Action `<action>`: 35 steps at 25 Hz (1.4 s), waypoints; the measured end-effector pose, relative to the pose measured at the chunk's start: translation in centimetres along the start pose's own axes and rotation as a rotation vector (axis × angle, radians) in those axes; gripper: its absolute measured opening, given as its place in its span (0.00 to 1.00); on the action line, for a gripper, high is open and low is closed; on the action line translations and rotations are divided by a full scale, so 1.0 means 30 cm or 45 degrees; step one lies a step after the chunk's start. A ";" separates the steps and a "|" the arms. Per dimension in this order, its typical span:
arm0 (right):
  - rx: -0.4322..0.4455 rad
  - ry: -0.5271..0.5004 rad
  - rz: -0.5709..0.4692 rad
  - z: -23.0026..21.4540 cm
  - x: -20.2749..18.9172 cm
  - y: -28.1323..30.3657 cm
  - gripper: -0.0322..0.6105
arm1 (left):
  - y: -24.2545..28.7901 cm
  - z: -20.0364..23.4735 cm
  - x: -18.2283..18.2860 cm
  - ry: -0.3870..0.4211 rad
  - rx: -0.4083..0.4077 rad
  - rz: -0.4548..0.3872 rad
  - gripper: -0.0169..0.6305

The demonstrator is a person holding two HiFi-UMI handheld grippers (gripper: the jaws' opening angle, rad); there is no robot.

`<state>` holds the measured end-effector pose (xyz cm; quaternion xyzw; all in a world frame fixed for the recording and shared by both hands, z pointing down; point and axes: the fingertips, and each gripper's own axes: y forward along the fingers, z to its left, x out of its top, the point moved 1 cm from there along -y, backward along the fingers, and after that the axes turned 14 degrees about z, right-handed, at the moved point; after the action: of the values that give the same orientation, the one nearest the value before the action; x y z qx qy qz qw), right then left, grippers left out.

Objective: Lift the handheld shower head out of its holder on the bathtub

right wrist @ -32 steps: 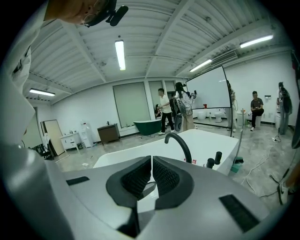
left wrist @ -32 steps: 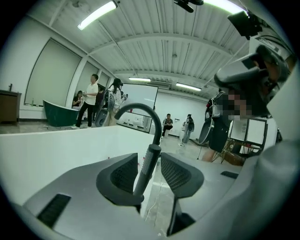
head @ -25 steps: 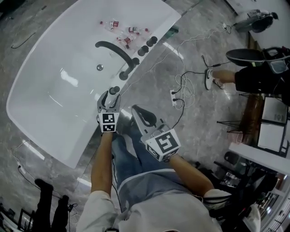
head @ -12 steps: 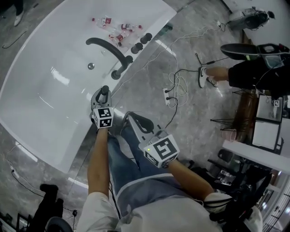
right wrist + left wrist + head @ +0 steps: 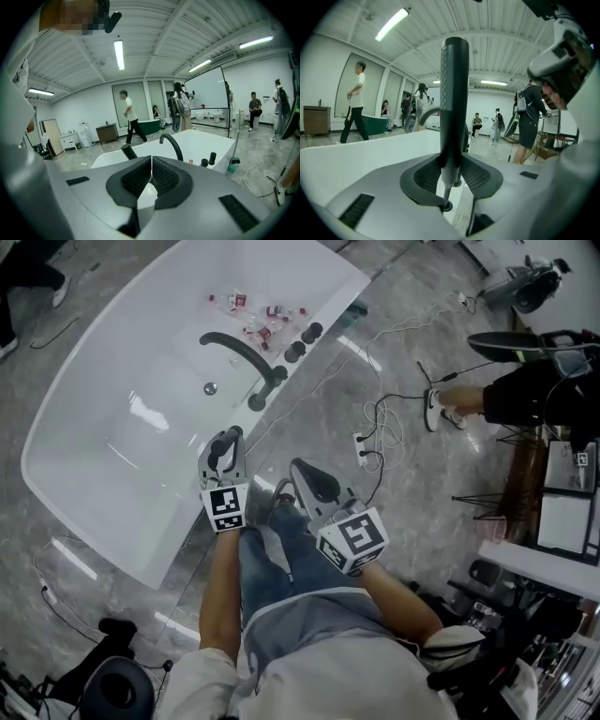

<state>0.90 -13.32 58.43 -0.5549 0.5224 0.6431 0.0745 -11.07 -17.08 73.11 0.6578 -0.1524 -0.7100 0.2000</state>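
Note:
The handheld shower head [image 5: 454, 93] is a dark, slim stick that stands upright between the pads of my left gripper [image 5: 451, 173], which is shut on its lower end. Its metal hose [image 5: 446, 193] hangs below the grip. In the head view my left gripper [image 5: 223, 454] holds the shower head [image 5: 223, 448] above the near rim of the white bathtub [image 5: 112, 456]. Just to its right, my right gripper [image 5: 309, 479] hangs over the floor, shut with nothing in it. In the right gripper view its pads [image 5: 161, 177] meet, and the shower head's tip [image 5: 127, 152] shows beyond them.
A dark curved faucet [image 5: 239, 351] and round knobs [image 5: 305, 338] stand on the tub's rim. Small bottles [image 5: 258, 315] lie inside the tub. Cables and a power strip [image 5: 366, 442] lie on the marble floor. A person's shoe [image 5: 436, 404] is at the right.
My left gripper has shut on the shower head at the tub rim and has risen with it. The right gripper has shifted only a little.

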 end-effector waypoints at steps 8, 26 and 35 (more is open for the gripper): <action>0.004 0.007 -0.148 0.167 0.308 -0.357 0.08 | -0.640 -0.113 0.536 -0.061 -0.072 -0.197 0.25; -0.057 -0.101 -0.216 0.359 0.658 -0.708 0.08 | -1.247 -0.128 1.158 -0.114 -0.152 -0.360 0.25; -0.086 -0.117 -0.170 0.380 0.601 -0.722 0.08 | -1.246 -0.168 1.090 -0.150 -0.232 -0.361 0.25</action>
<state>1.56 -3.85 29.55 -0.5606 0.4583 0.6787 0.1226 -10.96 -0.05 26.19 0.6091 -0.0046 -0.7793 0.1472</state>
